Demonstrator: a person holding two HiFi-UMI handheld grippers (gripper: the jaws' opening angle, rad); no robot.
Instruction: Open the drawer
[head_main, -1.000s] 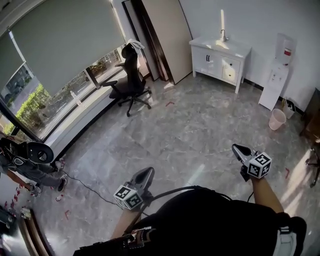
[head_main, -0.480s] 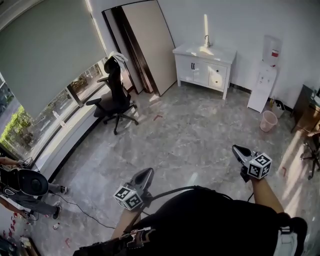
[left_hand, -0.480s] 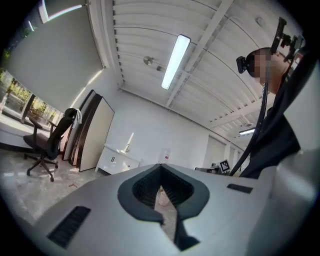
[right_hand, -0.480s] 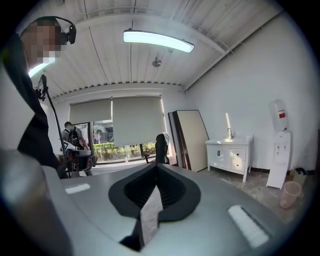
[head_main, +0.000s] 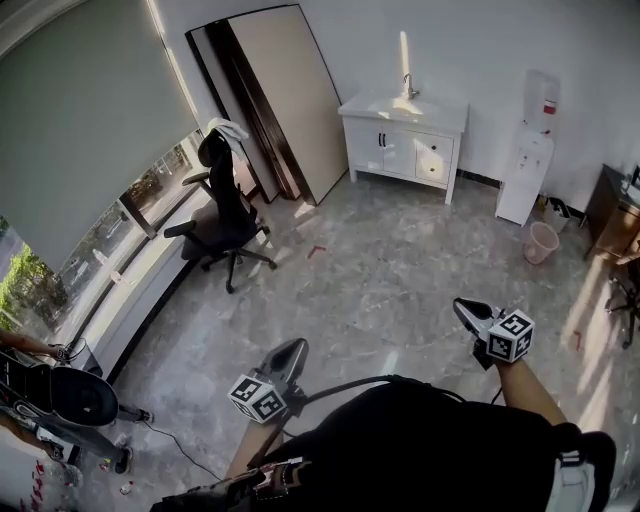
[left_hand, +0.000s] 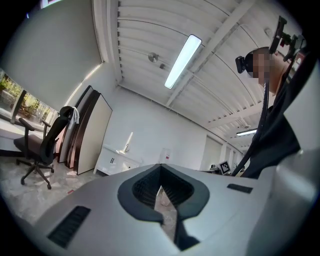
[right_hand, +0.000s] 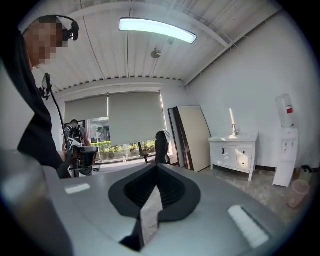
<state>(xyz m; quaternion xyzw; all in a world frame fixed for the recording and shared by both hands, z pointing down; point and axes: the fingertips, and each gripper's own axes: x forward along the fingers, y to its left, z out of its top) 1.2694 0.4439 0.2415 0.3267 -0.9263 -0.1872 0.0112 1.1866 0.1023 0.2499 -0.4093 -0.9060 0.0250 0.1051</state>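
Note:
A white cabinet (head_main: 405, 135) with a sink and tap stands against the far wall; its small drawer (head_main: 435, 146) with a dark knob is on the right half, beside two doors. The same cabinet (right_hand: 234, 152) appears in the right gripper view, and small and distant as cabinet (left_hand: 117, 162) in the left gripper view. My left gripper (head_main: 293, 347) hovers over the floor by my body, jaws together, nothing in them. My right gripper (head_main: 463, 308) is held out at the right, also shut and empty. Both are far from the drawer.
A black office chair (head_main: 222, 215) stands by the window at the left. Large boards (head_main: 285, 100) lean on the wall left of the cabinet. A water dispenser (head_main: 530, 150) and pink bin (head_main: 541, 241) are at its right. Camera gear (head_main: 70, 395) sits lower left.
I have walked forward and turned: the cabinet, chair and boards have slid left in the head view. Both grippers kept their place by my body and stayed shut.

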